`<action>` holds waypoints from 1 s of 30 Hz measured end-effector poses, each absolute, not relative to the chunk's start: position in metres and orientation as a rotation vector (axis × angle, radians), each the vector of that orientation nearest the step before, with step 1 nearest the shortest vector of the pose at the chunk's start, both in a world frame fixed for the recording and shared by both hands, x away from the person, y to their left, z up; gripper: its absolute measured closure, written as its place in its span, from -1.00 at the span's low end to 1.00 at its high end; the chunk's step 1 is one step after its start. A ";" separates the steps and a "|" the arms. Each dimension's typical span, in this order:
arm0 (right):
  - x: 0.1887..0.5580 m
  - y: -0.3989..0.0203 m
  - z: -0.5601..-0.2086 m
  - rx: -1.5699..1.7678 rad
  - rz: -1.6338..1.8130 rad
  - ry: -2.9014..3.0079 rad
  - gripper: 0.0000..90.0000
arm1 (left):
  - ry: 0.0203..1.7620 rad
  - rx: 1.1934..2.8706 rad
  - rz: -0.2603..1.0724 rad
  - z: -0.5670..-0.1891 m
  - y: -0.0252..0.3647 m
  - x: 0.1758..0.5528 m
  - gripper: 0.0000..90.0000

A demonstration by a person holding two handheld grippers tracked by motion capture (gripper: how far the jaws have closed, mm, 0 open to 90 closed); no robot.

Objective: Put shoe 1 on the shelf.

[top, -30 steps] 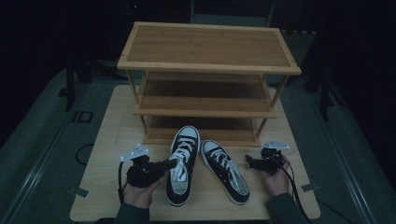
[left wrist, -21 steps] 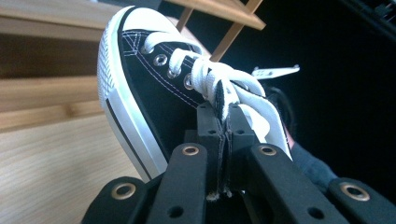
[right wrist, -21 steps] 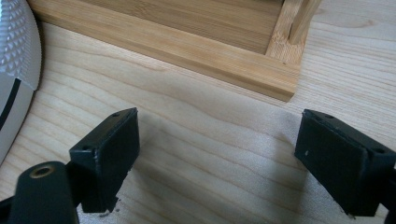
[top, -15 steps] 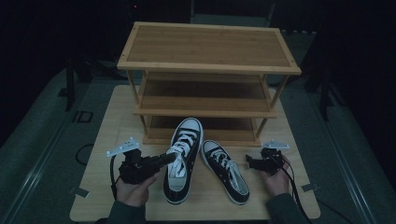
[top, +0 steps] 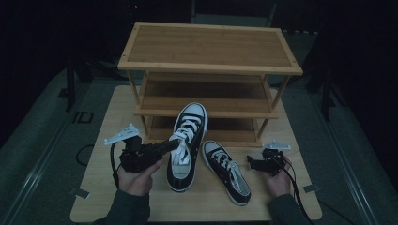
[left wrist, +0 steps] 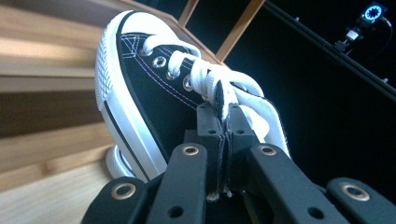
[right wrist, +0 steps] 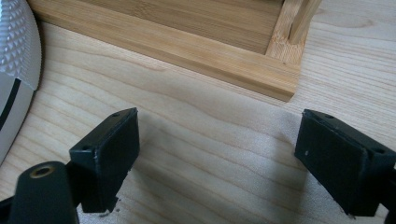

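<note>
**Gripper pinch on shoe tongue: slip risk near the rack**

Left gripper point(left wrist: 223, 122) is clenched on the tongue and lace of the left shoe point(top: 186, 140), jaws nearly together on thin fabric. Shoe hangs toe-up, toe cap close in front of the shoe rack point(top: 209, 84), level with its middle shelf.

Risks, as judged:
- Thin hold; heel weight could swing the shoe or pull the tongue free.
- Toe may catch the shelf's front edge if pushed in tilted.

Right gripper point(right wrist: 215, 154) hangs released above the counter point(top: 96, 187), right of the rack's near right leg. Second shoe point(top: 226, 171) lies flat before the rack, under any drop.
</note>
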State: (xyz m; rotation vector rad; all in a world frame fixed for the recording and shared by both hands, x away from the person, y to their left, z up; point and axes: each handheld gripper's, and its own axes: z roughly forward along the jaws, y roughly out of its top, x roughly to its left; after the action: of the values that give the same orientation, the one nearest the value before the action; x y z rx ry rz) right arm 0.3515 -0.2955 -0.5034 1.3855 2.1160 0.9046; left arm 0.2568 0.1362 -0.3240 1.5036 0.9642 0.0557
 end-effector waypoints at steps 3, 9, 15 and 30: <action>0.352 -0.296 -0.503 1.385 0.904 2.116 -0.70 | 0.961 1.495 0.070 -0.318 0.135 0.265 0.97; 0.352 -0.296 -0.503 1.385 0.905 2.116 -0.70 | 0.968 1.482 0.097 -0.312 0.130 0.281 0.97; 0.352 -0.296 -0.503 1.385 0.904 2.116 -0.70 | 0.972 1.469 0.108 -0.311 0.125 0.302 0.97; 0.352 -0.296 -0.503 1.385 0.904 2.117 -0.70 | 0.999 1.439 0.123 -0.308 0.119 0.349 0.97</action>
State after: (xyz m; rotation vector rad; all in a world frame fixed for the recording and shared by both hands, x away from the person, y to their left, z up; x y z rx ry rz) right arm 0.3515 -0.2956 -0.5033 1.3854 2.1171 0.9036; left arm 0.3489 0.1193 -0.3082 1.4395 0.9985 0.1232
